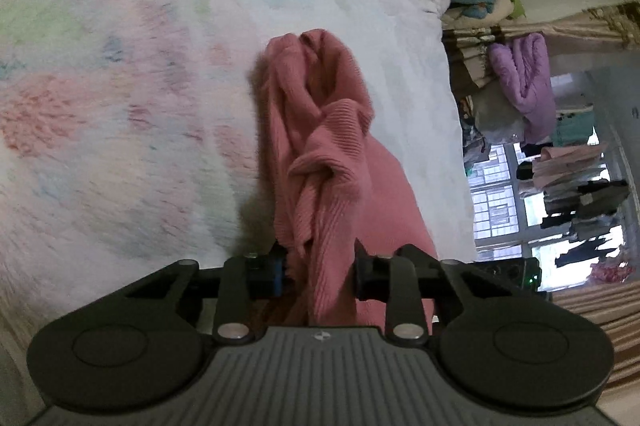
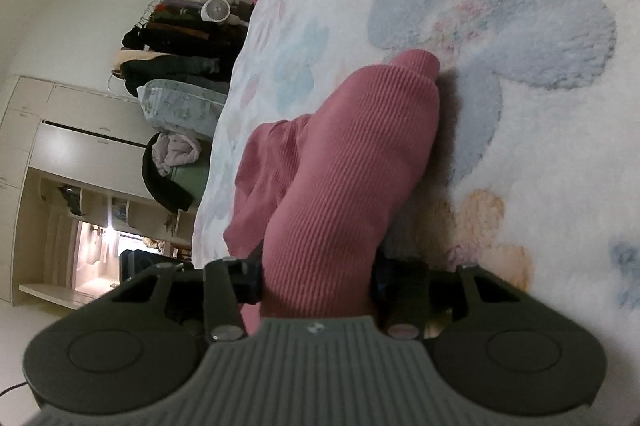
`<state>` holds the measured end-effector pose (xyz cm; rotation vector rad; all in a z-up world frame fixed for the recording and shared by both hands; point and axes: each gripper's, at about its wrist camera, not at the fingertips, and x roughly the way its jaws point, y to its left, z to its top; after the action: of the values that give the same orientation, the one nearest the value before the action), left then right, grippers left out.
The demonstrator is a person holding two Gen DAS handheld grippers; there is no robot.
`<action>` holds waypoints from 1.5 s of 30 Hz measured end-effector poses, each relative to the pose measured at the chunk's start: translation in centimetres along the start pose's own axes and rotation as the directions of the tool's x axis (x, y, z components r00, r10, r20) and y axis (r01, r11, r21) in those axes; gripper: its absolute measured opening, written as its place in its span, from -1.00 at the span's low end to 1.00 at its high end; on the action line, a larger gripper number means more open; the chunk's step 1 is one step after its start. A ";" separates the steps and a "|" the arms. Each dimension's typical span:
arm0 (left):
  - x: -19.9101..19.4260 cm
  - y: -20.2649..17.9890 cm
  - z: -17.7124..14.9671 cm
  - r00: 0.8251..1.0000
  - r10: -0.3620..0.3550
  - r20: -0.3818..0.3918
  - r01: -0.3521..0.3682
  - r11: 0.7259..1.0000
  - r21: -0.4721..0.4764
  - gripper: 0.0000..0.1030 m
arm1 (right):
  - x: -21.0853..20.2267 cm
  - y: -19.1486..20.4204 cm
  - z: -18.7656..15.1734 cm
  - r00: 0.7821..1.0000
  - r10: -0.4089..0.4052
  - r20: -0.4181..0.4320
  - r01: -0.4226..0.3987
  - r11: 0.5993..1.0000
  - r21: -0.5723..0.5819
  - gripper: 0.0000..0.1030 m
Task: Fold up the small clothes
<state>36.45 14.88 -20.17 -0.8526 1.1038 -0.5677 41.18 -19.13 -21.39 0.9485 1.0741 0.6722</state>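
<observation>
Jaws on both sides pinch cloth. Left gripper (image 1: 320,266): fingers pressed against a gathered bunch of the pink ribbed garment (image 1: 320,146), which runs forward from the jaws in twisted folds and rests on the pastel flowered blanket (image 1: 120,106). Grip sits near one end of the fabric; the bunching suggests an edge or corner was scooped up rather than taken flat.

Right gripper (image 2: 318,274): fingers clamp a thick, rounded roll of the same garment (image 2: 340,166), ribs running lengthwise, with a cuff-like end (image 2: 416,60) pointing away over a blue flower in the blanket (image 2: 520,26). Probably a sleeve or leg, though which I cannot tell. Cloth fills the gap between the fingers.

Judgement: two grips on separate parts let the piece be lifted and stretched out before any fold, since it is crumpled now. Folding proper appears not yet begun. Risk: the bulky right-hand grip may hold several layers, so spreading could drag hidden folds along.

Background: hanging clothes (image 1: 580,194) by a window; clothes rack (image 2: 176,42) and white cupboards (image 2: 60,130).
</observation>
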 end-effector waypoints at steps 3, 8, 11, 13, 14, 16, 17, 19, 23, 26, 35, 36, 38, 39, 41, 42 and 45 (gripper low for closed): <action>-0.6 -1.6 -0.5 1.000 0.005 0.010 -0.006 0.999 0.046 -0.40 | -0.7 0.7 -0.4 1.000 0.021 0.013 -0.021 1.000 -0.002 -0.19; -1.9 -3.5 -1.7 1.000 -0.022 0.018 0.021 0.996 0.082 -0.41 | -3.3 2.2 -1.3 0.998 0.054 0.031 -0.053 0.999 -0.009 -0.20; -2.4 -5.1 -2.6 0.999 -0.036 0.017 0.034 0.994 0.107 -0.41 | -5.3 3.4 -2.2 0.997 0.057 0.046 -0.056 0.998 -0.023 -0.20; -2.7 -6.4 -3.2 0.999 -0.046 0.017 0.044 0.992 0.122 -0.41 | -6.9 4.2 -2.8 0.996 0.059 0.061 -0.057 0.998 -0.033 -0.20; -2.8 -7.0 -3.5 0.999 -0.052 0.017 0.049 0.990 0.131 -0.41 | -7.7 4.7 -3.1 0.996 0.060 0.068 -0.057 0.998 -0.040 -0.20; -2.9 -8.6 -4.1 0.998 -0.064 0.015 0.061 0.987 0.149 -0.41 | -9.6 5.6 -3.9 0.995 0.062 0.084 -0.058 0.997 -0.054 -0.20; -2.9 -9.4 -4.5 0.997 -0.070 0.012 0.067 0.985 0.159 -0.41 | -10.6 5.9 -4.3 0.994 0.063 0.092 -0.058 0.997 -0.059 -0.20; -2.6 -11.1 -5.3 0.997 -0.077 0.003 0.075 0.980 0.184 -0.41 | -12.6 6.6 -5.1 0.992 0.066 0.112 -0.059 0.996 -0.069 -0.20; -0.9 -14.9 -6.8 0.996 -0.079 -0.028 0.084 0.966 0.245 -0.41 | -17.4 7.0 -7.0 0.984 0.075 0.160 -0.062 0.994 -0.085 -0.20; 1.9 -17.7 -7.9 0.995 -0.077 -0.058 0.091 0.954 0.286 -0.41 | -21.4 6.0 -7.9 0.975 0.075 0.208 -0.060 0.995 -0.073 -0.20; 16.0 -26.4 -12.2 0.977 -0.088 -0.196 0.161 0.904 0.396 -0.41 | -36.7 0.0 -8.5 0.922 -0.034 0.386 0.047 0.999 -0.023 -0.20; 17.8 -27.3 -12.6 0.975 -0.090 -0.205 0.169 0.896 0.410 -0.41 | -38.1 -0.9 -8.5 0.914 -0.046 0.403 0.055 0.998 -0.013 -0.20; 20.6 -27.7 -13.3 0.971 -0.097 -0.219 0.182 0.894 0.410 -0.40 | -40.9 -3.0 -8.3 0.899 -0.065 0.433 0.068 0.998 0.008 -0.19; 22.3 -27.3 -13.6 0.970 -0.091 -0.227 0.177 0.902 0.394 -0.38 | -41.9 -4.3 -8.3 0.893 -0.075 0.444 0.071 0.997 0.024 -0.16; 25.4 -25.4 -14.6 0.966 -0.024 -0.256 0.119 0.925 0.361 -0.34 | -43.1 -7.8 -8.5 0.885 -0.118 0.450 0.084 0.992 0.094 -0.01; 26.7 -24.3 -15.4 0.961 0.046 -0.272 0.059 0.929 0.365 -0.33 | -43.3 -9.9 -8.9 0.884 -0.172 0.434 0.113 0.981 0.158 0.01; 26.8 -21.2 -18.0 0.948 0.112 -0.299 0.007 0.929 0.369 -0.10 | -43.1 -13.9 -11.2 0.872 -0.342 0.350 0.245 0.924 0.294 -0.04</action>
<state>29.74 -23.13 -20.56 -0.4105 1.2543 -0.8557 15.78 -58.01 -17.56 1.0449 0.9196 0.0831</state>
